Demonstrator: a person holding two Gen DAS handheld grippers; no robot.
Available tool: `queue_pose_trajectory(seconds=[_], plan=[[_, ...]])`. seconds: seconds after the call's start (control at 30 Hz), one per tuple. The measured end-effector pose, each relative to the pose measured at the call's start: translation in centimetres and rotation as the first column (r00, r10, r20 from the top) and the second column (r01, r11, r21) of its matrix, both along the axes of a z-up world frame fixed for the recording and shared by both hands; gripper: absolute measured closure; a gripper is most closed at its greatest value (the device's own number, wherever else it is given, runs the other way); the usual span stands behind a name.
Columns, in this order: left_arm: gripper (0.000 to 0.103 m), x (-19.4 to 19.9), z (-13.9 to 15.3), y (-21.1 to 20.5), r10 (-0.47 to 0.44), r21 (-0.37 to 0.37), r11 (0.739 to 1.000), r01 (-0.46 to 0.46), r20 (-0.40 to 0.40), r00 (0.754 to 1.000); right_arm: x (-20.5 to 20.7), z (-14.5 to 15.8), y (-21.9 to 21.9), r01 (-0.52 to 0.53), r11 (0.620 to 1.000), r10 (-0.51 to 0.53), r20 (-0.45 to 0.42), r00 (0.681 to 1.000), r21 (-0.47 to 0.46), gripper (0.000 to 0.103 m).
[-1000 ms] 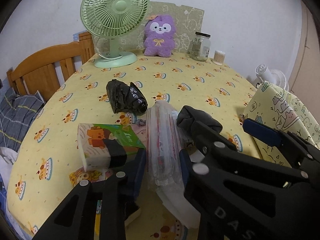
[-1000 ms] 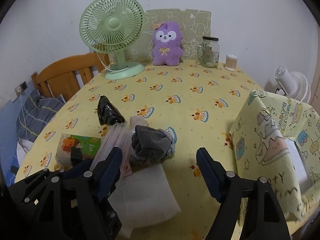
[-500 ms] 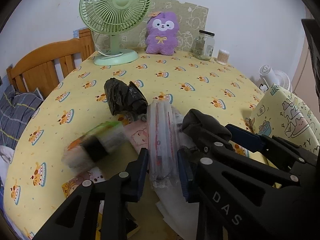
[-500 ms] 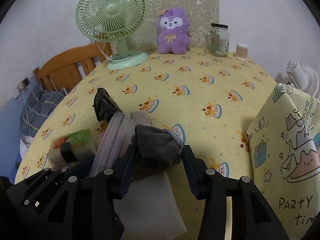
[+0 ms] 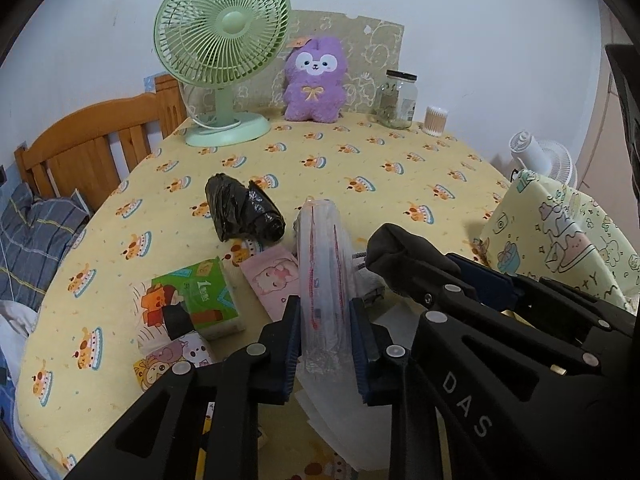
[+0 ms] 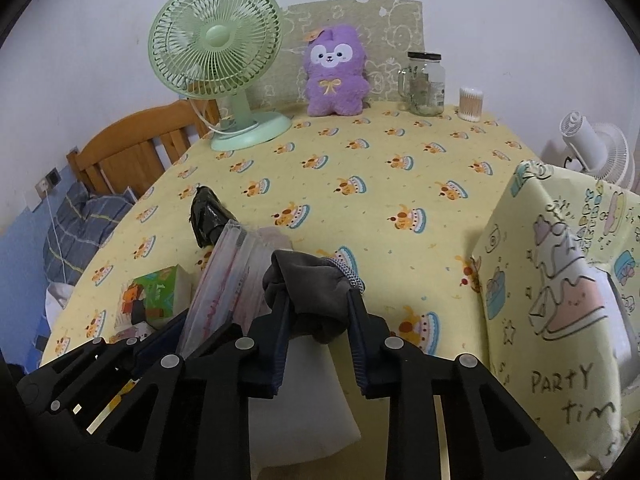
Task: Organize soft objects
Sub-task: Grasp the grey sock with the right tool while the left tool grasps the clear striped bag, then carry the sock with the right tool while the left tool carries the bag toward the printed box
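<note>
Left claw (image 5: 325, 330) grasps plastic packet (image 5: 322, 276), right claw (image 6: 318, 330) grey cloth (image 6: 310, 286), tissue pack (image 5: 200, 300) beside

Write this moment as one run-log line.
left claw: shut on clear plastic packet | right claw: shut on grey rolled cloth
</note>
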State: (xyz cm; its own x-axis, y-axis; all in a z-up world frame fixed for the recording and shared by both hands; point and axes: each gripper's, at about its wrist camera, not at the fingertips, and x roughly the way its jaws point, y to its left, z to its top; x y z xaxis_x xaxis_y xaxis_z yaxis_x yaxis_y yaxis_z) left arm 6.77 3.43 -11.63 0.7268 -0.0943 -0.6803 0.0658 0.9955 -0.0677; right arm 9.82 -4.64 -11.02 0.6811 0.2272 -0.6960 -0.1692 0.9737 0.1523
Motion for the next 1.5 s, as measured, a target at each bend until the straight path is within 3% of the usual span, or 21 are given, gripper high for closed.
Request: queue_pose_trajectory(seconds=[1.5], plan=[[0.081,-2.3,10.4,-1.3,0.012,0.035,0.999,-0.018,0.179,0.984,-3.7,11.4,-2.2,0.027,0.999,-0.031,0.187,0.982,0.026,0.074]])
